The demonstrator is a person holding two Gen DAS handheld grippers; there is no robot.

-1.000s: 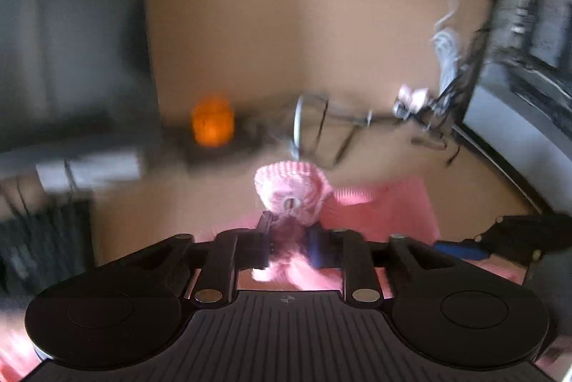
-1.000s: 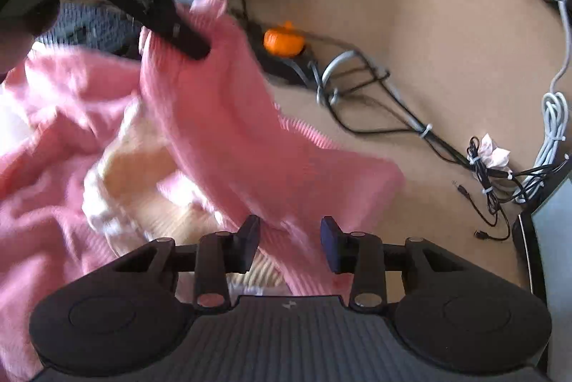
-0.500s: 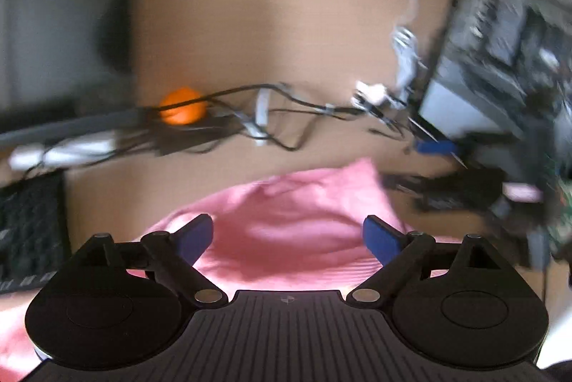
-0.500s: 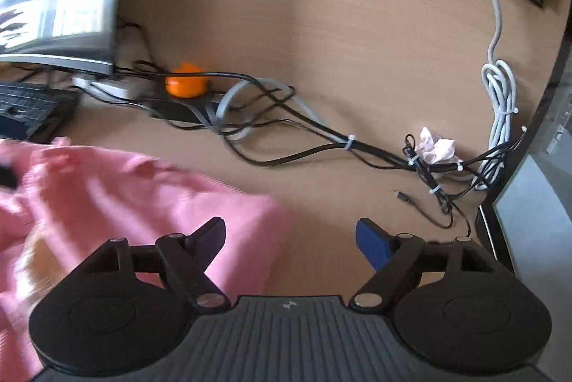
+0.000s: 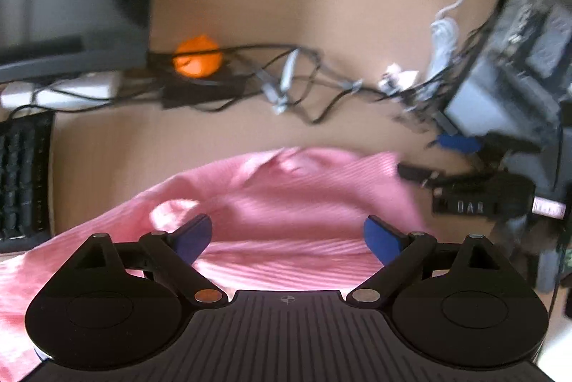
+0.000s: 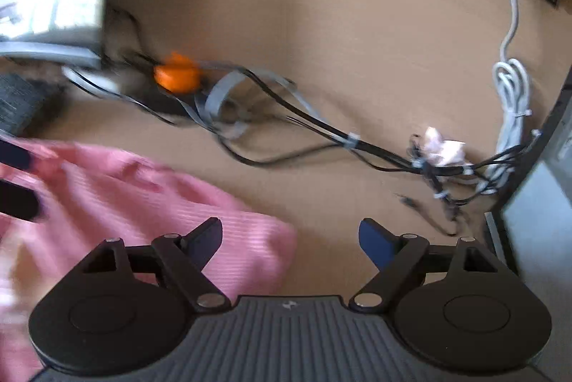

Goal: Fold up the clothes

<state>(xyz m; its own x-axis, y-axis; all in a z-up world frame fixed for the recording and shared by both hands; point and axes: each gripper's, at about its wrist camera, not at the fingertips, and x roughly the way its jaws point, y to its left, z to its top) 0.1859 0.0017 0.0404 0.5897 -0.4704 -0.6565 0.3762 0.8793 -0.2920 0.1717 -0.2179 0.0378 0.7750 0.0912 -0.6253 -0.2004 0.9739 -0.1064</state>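
Your left gripper (image 5: 287, 235) and right gripper (image 6: 289, 237) both hang spread wide, holding nothing. The pink ribbed garment (image 5: 286, 196) lies rumpled on the desk (image 6: 321, 24); it looks soft, light and floppy, so pinch its far corner (image 6: 279, 232), though blur hides the hem.

Left claw (image 5: 287, 233) and right claw (image 6: 289, 237) — both spread wide, gripping nothing.
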